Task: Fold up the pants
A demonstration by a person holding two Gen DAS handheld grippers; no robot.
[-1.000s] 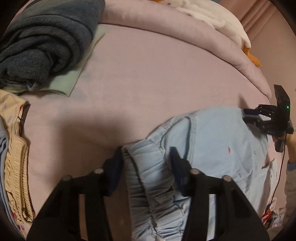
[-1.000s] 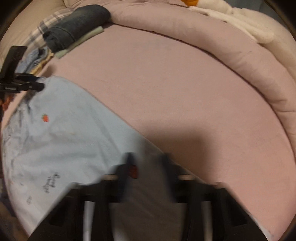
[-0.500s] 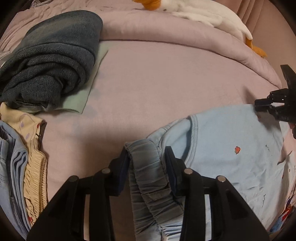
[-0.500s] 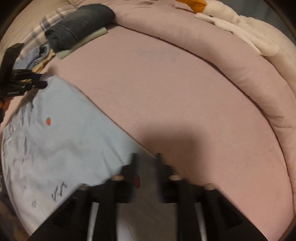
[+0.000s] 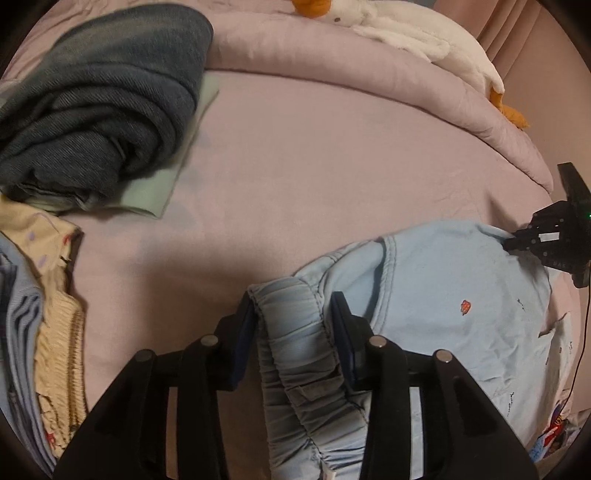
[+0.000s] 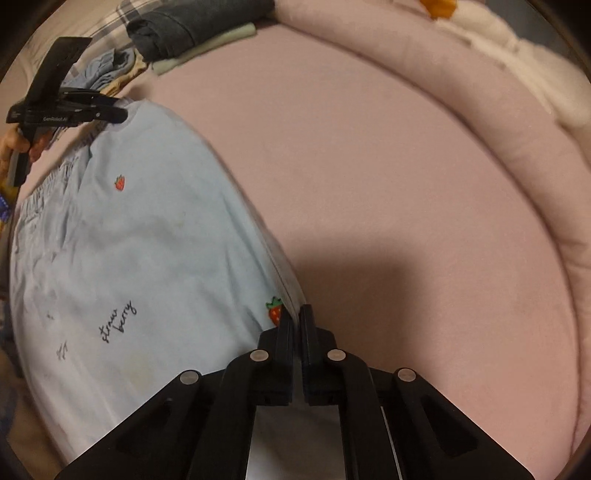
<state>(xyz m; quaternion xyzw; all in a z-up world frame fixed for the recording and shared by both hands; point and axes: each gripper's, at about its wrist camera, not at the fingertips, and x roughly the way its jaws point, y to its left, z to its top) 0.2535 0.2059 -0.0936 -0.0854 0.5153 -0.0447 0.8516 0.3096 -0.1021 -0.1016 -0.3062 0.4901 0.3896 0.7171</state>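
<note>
1. While the pants (image 5: 443, 295) lay spread flat on the pink bed (image 5: 314, 166), both tongs were already on them, one at each end of their upper edge.
2. The left tongs (image 5: 291, 325) straddled the gathered waistband (image 5: 291, 332); a gap showed between band and fingers on either side, so I judged them released or only loosely closing, not clamped.
3. The right tongs (image 6: 295, 321) were clenched on the pants' edge beside a strawberry print (image 6: 275, 314), with fabric pinched between the nearly touching fingers.
4. From the left tongs, the pants ran away to the right, their long axis crossing the bed from waistband toward the right tongs.
5. Each hand sat at its own end, so neither was nearer the whole; the left held the thick elastic end, the right the thin one.
6. My judgement was that the coming fold turned on that axis: one end would have to travel along it to meet the other, and the left tongs would need to close first.
7. No containers were in view. Dark jeans (image 5: 99, 103) lay rolled on a green cloth (image 5: 162, 177) at the far left, with a stack of folded clothes (image 5: 48, 332) nearer, all well apart from the pants.
8. A white plush toy (image 5: 406, 33) rested on the rolled duvet (image 5: 332, 70) behind.
</note>
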